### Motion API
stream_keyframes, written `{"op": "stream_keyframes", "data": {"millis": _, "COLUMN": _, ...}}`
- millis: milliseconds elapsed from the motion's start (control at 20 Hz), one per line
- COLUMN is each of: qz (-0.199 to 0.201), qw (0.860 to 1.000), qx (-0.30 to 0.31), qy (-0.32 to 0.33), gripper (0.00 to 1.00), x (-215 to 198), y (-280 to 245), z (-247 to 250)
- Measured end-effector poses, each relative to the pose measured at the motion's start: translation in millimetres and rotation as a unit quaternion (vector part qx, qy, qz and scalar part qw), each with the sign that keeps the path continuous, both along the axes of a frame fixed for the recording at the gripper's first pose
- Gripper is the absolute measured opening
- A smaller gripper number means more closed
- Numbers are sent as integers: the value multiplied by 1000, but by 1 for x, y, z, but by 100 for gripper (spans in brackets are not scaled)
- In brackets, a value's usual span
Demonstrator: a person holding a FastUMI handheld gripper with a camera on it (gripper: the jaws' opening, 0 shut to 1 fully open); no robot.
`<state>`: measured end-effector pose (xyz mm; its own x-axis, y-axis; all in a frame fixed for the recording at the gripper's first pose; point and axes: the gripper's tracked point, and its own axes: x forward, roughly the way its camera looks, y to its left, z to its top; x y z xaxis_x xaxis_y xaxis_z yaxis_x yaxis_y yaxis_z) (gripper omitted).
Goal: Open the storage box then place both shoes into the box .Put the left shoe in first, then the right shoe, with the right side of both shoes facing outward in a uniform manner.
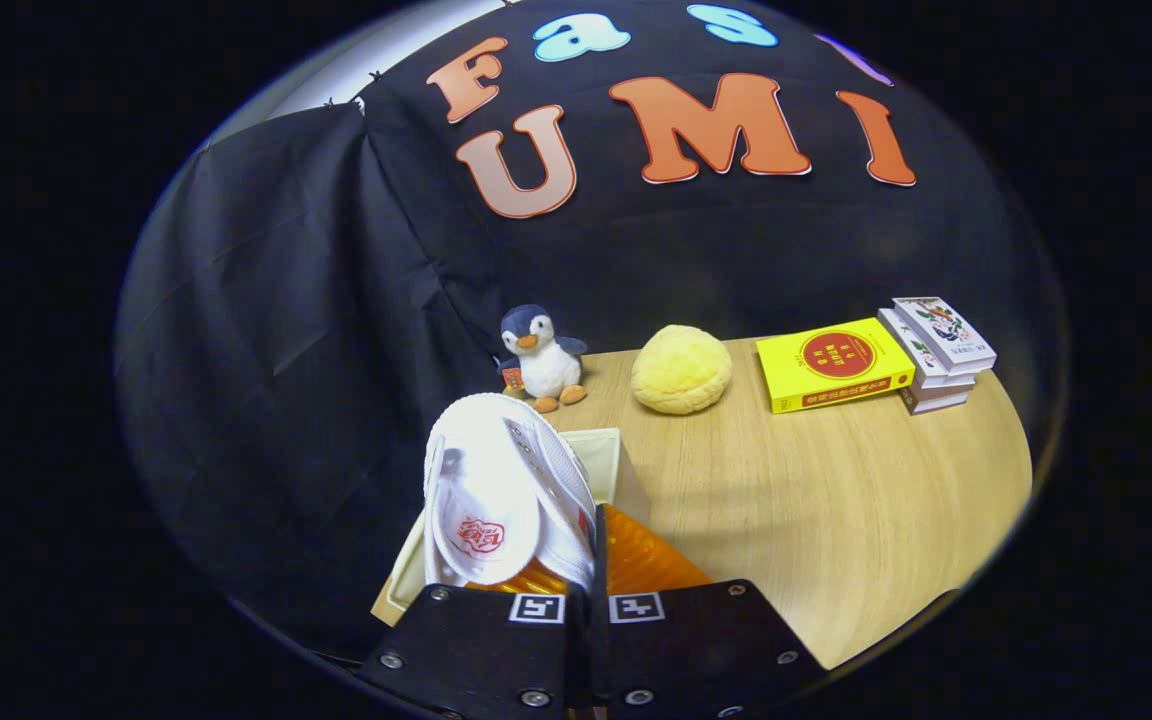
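Observation:
A white shoe (496, 490) with a red logo on its insole hangs just ahead of my fingers, its opening turned toward me and its toe pointing away. My gripper (591, 560) is shut on the shoe's side wall. I cannot tell whether it is the left or the right shoe. Under and behind it sits the cream storage box (604, 450) at the table's left edge, partly hidden by the shoe. The box's translucent orange door (651, 560) lies open, just beyond my right finger.
A plush penguin (542, 360) and a yellow plush ball (681, 369) stand at the back of the wooden table (836, 500). A yellow book (833, 364) and a small stack of books (936, 350) lie at the back right.

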<state>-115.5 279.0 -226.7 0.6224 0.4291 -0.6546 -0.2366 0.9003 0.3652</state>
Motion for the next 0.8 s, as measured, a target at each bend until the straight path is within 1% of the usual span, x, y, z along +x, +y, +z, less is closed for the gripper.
{"op": "stream_keyframes", "data": {"millis": 250, "qz": 9, "qw": 1000, "qx": -9, "qy": 14, "gripper": 2, "x": 2, "y": 40, "z": -7}}
{"op": "stream_keyframes", "data": {"millis": 450, "qz": -10, "qw": 999, "qx": -25, "qy": 30, "gripper": 2, "x": 8, "y": 54, "z": -24}}
{"op": "stream_keyframes", "data": {"millis": 650, "qz": -36, "qw": 996, "qx": -56, "qy": 52, "gripper": 2, "x": 13, "y": 59, "z": -56}}
{"op": "stream_keyframes", "data": {"millis": 800, "qz": -43, "qw": 993, "qx": -84, "qy": 74, "gripper": 3, "x": 13, "y": 60, "z": -82}}
